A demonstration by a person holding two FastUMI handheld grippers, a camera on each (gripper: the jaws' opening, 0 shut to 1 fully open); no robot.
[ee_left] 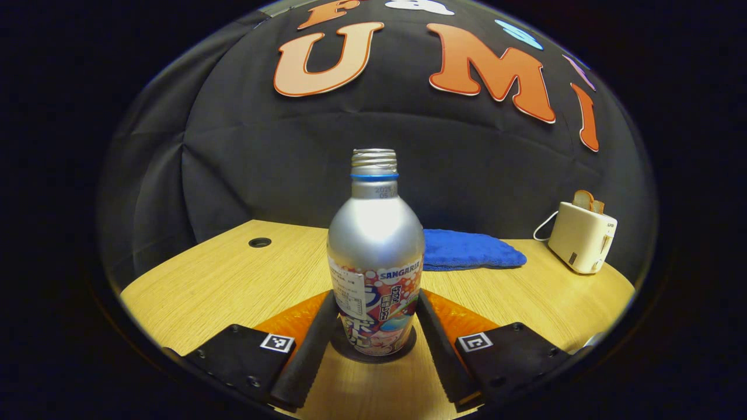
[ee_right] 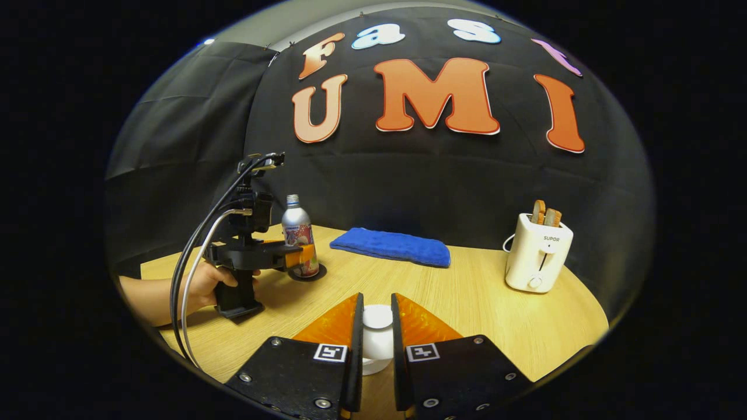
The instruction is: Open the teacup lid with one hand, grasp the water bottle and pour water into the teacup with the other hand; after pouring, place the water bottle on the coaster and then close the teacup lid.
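Bottle [ee_left: 375, 251], silver-shouldered with a printed label, stands upright on a dark round coaster [ee_left: 373, 349] on the wooden table [ee_left: 222, 280]; its threaded neck is uncapped and carries a blue ring. In the left gripper view the left gripper [ee_left: 373, 332] has one finger on each side of the bottle's lower body, and both fingers [ee_left: 309, 350] appear to lie against the label, though whether they press on it or only flank it cannot be told. The coaster's edge shows between them, under the bottle's base.

Behind the bottle, near the cloth wall, lies a folded blue towel [ee_left: 470, 249]. Farther to the bottle's right in that view a white toaster [ee_left: 582, 236] stands with slices of bread in its slots and a white cord trailing behind it. A round cable hole [ee_left: 259, 242] is cut in the tabletop to the bottle's left, toward the back.

In the right gripper view the bottle [ee_right: 298, 233] and the coaster [ee_right: 308, 273] show farther off at the left, with the left gripper [ee_right: 303, 255] around the bottle's lower part and a hand [ee_right: 213, 284] grasping that gripper's handle, whose base rests on the table; cables loop up from it. Well to the bottle's right and closer to the camera, the right gripper [ee_right: 377, 338] has its fingers closed against both sides of a small white piece with a round knob top, the teacup lid [ee_right: 377, 337]. Whether the lid is seated on a cup or lifted cannot be told, since the fingers hide what is below it.
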